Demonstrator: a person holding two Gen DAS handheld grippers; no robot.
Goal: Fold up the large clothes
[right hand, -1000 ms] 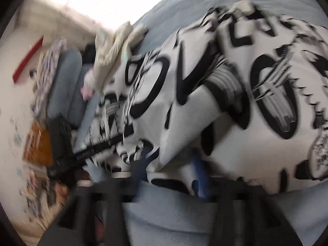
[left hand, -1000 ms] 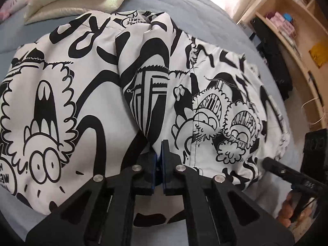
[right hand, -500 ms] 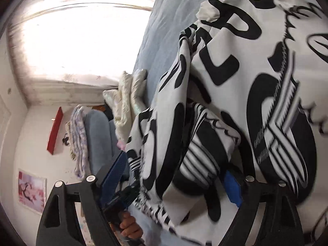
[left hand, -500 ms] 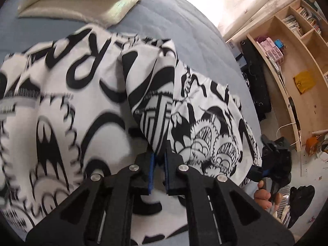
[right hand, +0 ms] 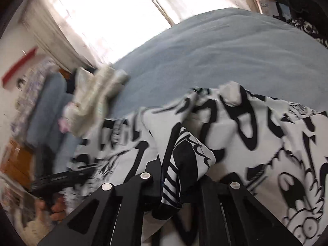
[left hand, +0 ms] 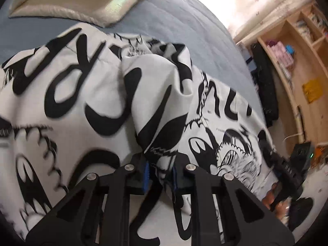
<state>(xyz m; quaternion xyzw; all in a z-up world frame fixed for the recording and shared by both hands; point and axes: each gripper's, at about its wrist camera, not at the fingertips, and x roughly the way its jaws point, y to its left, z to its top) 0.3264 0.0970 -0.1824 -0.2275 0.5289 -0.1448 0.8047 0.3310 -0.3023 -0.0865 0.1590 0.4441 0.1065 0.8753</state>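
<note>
A large white garment with black cartoon print (left hand: 82, 106) lies spread on a blue bed cover (left hand: 184, 24). My left gripper (left hand: 160, 172) holds a raised fold of it. Its jaws are opening, and the bunched cloth still fills the narrow gap and touches both blue pads (left hand: 146, 172). My right gripper (right hand: 180, 186) is shut on another fold of the garment (right hand: 184, 160), a striped black patch that drapes over its fingers. Each gripper shows in the other's view: the right one (left hand: 287, 170) at the garment's right edge, the left one (right hand: 61, 178) with a hand (right hand: 55, 207) on it.
Cream folded bedding (left hand: 78, 6) lies at the head of the bed, beyond the garment. A wooden shelf unit (left hand: 297, 61) with a black bag (left hand: 264, 86) stands off the bed's right side. Bare blue cover (right hand: 225, 51) stretches behind the garment toward a bright window.
My right gripper stood wide open around a fold and has now shut on it. My left gripper's jaws have parted a little around their fold. Both hands have shifted along the garment.
</note>
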